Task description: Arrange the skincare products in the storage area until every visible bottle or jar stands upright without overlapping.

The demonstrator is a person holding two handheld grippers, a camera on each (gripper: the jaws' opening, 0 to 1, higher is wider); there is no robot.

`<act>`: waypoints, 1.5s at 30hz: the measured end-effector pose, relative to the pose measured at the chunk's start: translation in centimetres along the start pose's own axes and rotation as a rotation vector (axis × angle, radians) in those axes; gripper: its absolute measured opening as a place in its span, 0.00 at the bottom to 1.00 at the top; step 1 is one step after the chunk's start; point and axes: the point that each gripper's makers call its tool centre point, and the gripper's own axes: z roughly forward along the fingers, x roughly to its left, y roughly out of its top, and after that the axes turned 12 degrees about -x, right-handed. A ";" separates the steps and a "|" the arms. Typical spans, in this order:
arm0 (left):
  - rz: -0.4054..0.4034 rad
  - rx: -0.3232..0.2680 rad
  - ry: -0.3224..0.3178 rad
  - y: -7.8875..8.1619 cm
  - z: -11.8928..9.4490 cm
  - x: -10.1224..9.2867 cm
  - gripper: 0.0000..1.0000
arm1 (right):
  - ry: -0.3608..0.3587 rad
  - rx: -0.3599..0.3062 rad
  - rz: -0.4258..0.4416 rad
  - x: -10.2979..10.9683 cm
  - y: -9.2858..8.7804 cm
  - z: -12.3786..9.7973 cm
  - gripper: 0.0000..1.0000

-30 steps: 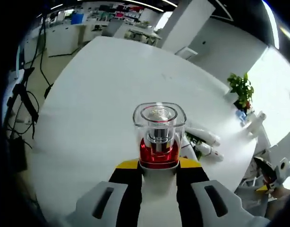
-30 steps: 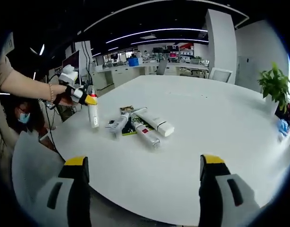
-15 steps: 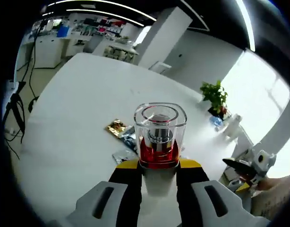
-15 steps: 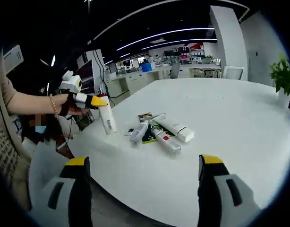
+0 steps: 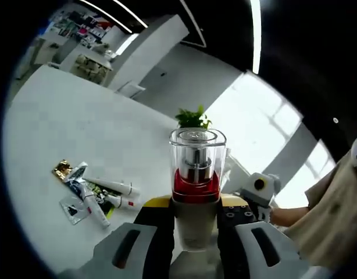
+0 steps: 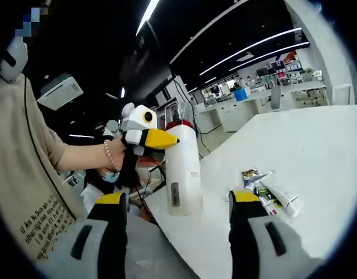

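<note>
1. The left gripper view looks forward along its tongs (image 5: 192,218), close against the pump bottle (image 5: 196,174) between them, down across the tabletop (image 5: 45,128).
2. The right gripper view faces that bottle (image 6: 183,168) close ahead.
3. Both views share the tubes (image 5: 103,195) (image 6: 271,195).

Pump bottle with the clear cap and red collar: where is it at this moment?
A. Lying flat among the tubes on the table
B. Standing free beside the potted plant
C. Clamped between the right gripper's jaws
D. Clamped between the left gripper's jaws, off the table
D: the pump bottle sits between the jaws of the left gripper, and in the right gripper view it hangs clear of the white table, apart from the tubes.
</note>
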 end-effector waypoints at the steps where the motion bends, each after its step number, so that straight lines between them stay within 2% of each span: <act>1: 0.000 -0.007 -0.021 0.2 0.2 -0.7 0.23 | 0.011 -0.011 -0.003 0.2 0.6 0.1 0.69; 5: 0.015 -0.037 -0.126 1.2 0.7 -4.0 0.23 | 0.078 -0.032 -0.003 1.2 3.1 0.5 0.63; 6: 0.022 -0.048 -0.173 1.5 0.8 -5.2 0.23 | 0.089 -0.049 0.016 1.4 3.9 0.5 0.62; 7: 0.022 -0.055 -0.201 1.7 0.8 -6.0 0.23 | 0.113 -0.099 0.068 2.0 5.3 0.7 0.61; 9: 0.010 -0.067 -0.250 2.1 0.9 -7.4 0.23 | 0.144 -0.123 0.092 2.6 6.9 0.6 0.59; 12: 0.020 -0.089 -0.314 2.8 1.0 -9.8 0.23 | 0.170 -0.122 0.094 3.5 8.3 0.5 0.52; 13: 0.020 -0.094 -0.314 2.9 1.1 -10.1 0.23 | 0.199 -0.116 0.133 4.5 8.5 0.4 0.51; 15: 0.030 -0.103 -0.337 3.2 1.3 -11.1 0.23 | 0.239 -0.111 0.107 5.7 9.2 0.3 0.45; 17: 0.035 -0.118 -0.356 4.0 1.1 -11.1 0.23 | 0.241 -0.135 0.101 6.5 10.0 0.3 0.40; 19: 0.033 -0.140 -0.353 4.0 1.6 -11.7 0.23 | 0.286 -0.124 0.152 7.9 10.4 0.2 0.30; 20: 0.028 -0.149 -0.365 4.4 1.5 -11.6 0.23 | 0.223 -0.119 0.140 7.1 10.3 0.2 0.29; 21: 0.023 -0.155 -0.360 4.7 1.5 -11.1 0.23 | 0.187 -0.095 0.173 7.0 10.2 0.2 0.29; 25: 0.013 -0.180 -0.353 5.1 1.6 -10.3 0.23 | 0.133 -0.072 0.131 7.0 10.2 0.0 0.28; 28: 0.020 -0.210 -0.356 5.1 2.0 -11.2 0.24 | 0.084 -0.094 0.125 7.1 10.7 -0.1 0.27; 29: 0.036 -0.218 -0.359 5.1 2.1 -11.6 0.24 | 0.063 -0.094 0.103 6.5 10.7 0.1 0.27; 30: 0.070 -0.230 -0.349 5.0 2.4 -11.9 0.25 | 0.032 -0.089 0.068 6.0 10.7 0.1 0.27; 31: 0.084 -0.231 -0.325 4.9 2.8 -12.1 0.27 | -0.013 -0.066 -0.004 5.4 10.6 0.1 0.27; 33: 0.159 -0.204 -0.264 4.2 3.6 -12.2 0.30 | -0.081 -0.009 -0.113 4.7 10.3 -0.1 0.27; 36: 0.214 -0.227 -0.150 4.7 4.4 -11.9 0.33 | -0.206 0.050 -0.324 2.9 10.7 -0.2 0.26; 38: 0.262 -0.261 -0.077 5.1 4.8 -11.7 0.32 | -0.292 0.066 -0.444 2.0 11.2 -0.3 0.26; 40: 0.335 -0.297 0.048 5.6 5.2 -11.1 0.31 | -0.366 0.066 -0.522 1.0 11.5 -0.1 0.26; 41: 0.341 -0.320 0.096 5.8 5.3 -10.9 0.30 | -0.388 0.059 -0.547 0.7 11.7 -0.1 0.27; 44: 0.374 -0.384 0.213 6.4 5.2 -10.3 0.28 | -0.445 0.019 -0.551 0.4 12.1 -0.1 0.27; 45: 0.414 -0.404 0.272 6.9 4.9 -9.5 0.27 | -0.446 0.007 -0.546 0.4 12.1 -0.1 0.27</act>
